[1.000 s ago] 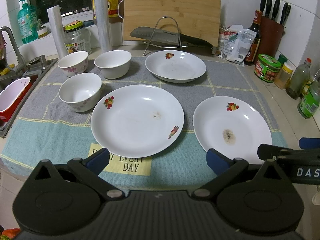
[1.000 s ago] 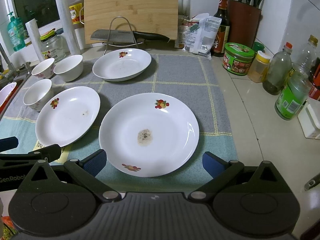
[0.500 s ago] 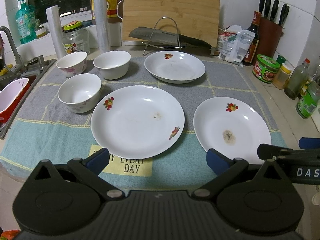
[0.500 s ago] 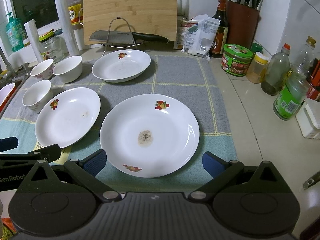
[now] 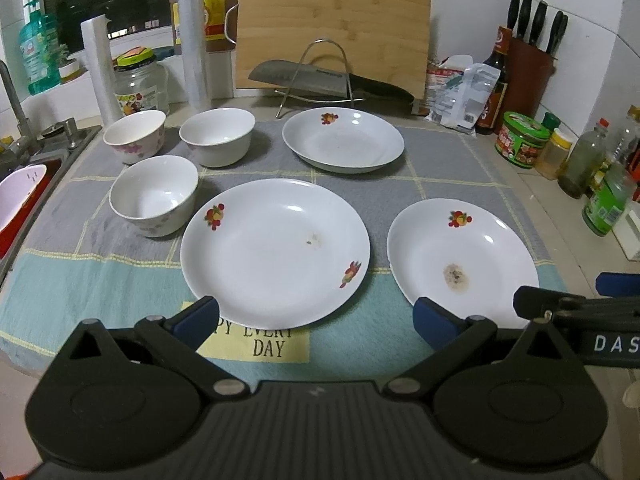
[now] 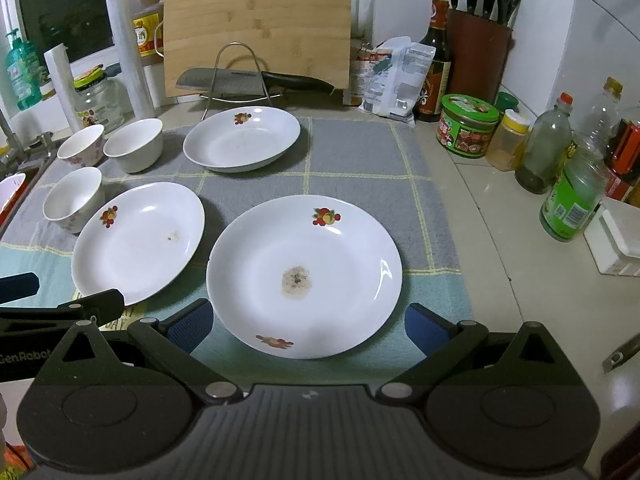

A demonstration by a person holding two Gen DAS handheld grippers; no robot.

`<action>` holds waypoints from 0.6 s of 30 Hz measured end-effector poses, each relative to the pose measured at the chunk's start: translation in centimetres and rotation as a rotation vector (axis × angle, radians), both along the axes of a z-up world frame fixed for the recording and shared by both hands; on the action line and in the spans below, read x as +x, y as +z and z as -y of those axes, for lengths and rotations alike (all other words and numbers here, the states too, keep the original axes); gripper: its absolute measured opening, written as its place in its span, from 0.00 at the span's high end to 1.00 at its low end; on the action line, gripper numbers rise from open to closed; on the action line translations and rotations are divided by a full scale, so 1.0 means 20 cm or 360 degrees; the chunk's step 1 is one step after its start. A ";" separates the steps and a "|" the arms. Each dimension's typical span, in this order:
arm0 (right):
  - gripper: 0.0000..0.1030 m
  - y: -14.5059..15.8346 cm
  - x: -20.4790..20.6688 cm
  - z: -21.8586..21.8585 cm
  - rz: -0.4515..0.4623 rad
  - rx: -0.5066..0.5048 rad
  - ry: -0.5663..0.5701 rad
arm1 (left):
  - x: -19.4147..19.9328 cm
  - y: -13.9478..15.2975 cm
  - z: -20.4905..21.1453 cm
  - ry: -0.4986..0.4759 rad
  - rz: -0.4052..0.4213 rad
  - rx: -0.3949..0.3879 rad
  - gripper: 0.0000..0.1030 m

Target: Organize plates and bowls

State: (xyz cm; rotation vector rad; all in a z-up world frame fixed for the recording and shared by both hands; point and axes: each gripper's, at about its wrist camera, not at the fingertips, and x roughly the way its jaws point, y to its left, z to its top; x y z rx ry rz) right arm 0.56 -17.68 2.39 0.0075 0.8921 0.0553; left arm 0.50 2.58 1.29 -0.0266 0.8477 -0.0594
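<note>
While nothing is yet stacked, the grey-and-teal mat (image 5: 440, 168) serves as landmark: all six dishes lie on it, apart from one another. Largest first: the centre plate (image 5: 276, 252) sits at the mat's near middle, its front rim over the yellow label; the stained plate (image 6: 304, 276) lies at the mat's near right corner; the deep plate (image 5: 344, 144) rests at the mat's far edge, just before the knife rack (image 5: 320, 76). Three bowls cluster at the mat's far left: the near bowl (image 5: 154, 196) just beside the centre plate, the plain bowl (image 5: 218, 136) and the flowered bowl (image 5: 134, 136) behind it. Left gripper (image 5: 316, 320) hovers at the mat's near edge, jaws spread wide, empty, straddling the centre plate's front rim. Right gripper (image 6: 306, 328) likewise gapes wide, empty, bracketing the stained plate's near rim. Judgement: step in hand is first pickup. Pinch a rim squarely, lift level, lower centred onto the next plate; glazed rims likely slip.
</note>
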 end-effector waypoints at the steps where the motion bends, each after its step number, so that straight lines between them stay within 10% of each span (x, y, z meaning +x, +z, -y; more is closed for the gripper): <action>1: 0.00 0.00 0.00 -0.01 0.0001 -0.0001 0.0000 | 0.00 0.00 -0.01 -0.0009 0.0001 0.0002 0.01; 18: 0.00 0.02 -0.08 -0.03 0.0174 0.0033 0.0028 | -0.02 -0.10 -0.03 -0.0355 0.0157 -0.0055 0.01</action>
